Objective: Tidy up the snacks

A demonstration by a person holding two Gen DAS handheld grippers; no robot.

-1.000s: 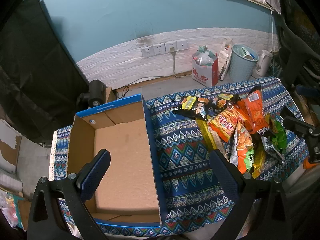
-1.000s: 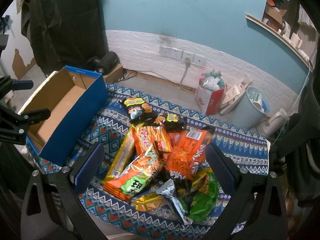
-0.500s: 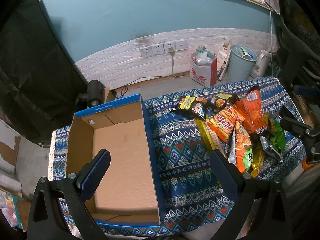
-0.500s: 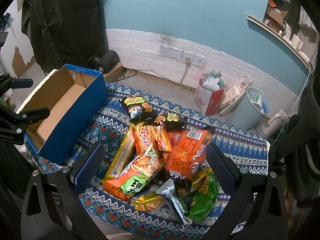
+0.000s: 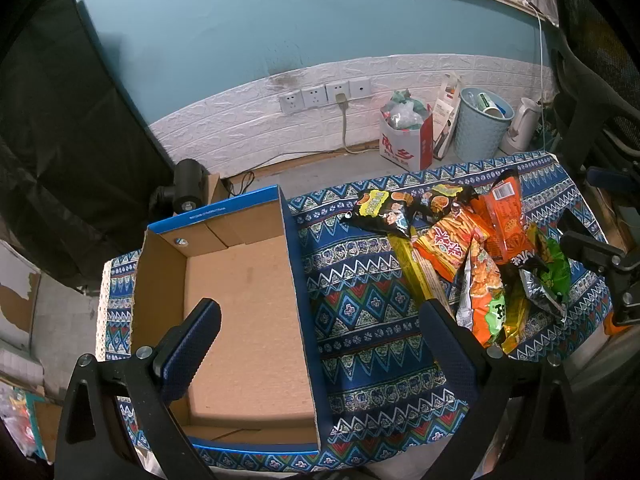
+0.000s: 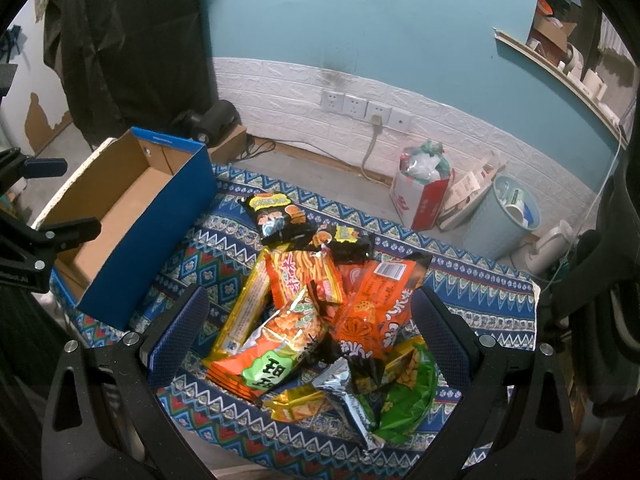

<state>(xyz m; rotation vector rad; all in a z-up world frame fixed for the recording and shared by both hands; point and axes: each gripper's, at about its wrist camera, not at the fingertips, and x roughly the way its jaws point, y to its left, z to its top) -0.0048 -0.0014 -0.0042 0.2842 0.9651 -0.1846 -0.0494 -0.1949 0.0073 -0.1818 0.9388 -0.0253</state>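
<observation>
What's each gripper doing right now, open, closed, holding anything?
Left gripper: open, holding nothing, above the cardboard box.
Right gripper: open, holding nothing, above the snack pile.

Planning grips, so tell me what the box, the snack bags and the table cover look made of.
Box: looks like corrugated cardboard, matte brown inside, blue printed outside.
Snack bags: thin plastic or foil film, glossy and crinkled; one shows a silvery lining.
Table cover: seems woven or printed cloth, matte, patterned, draping over the edge.
</observation>
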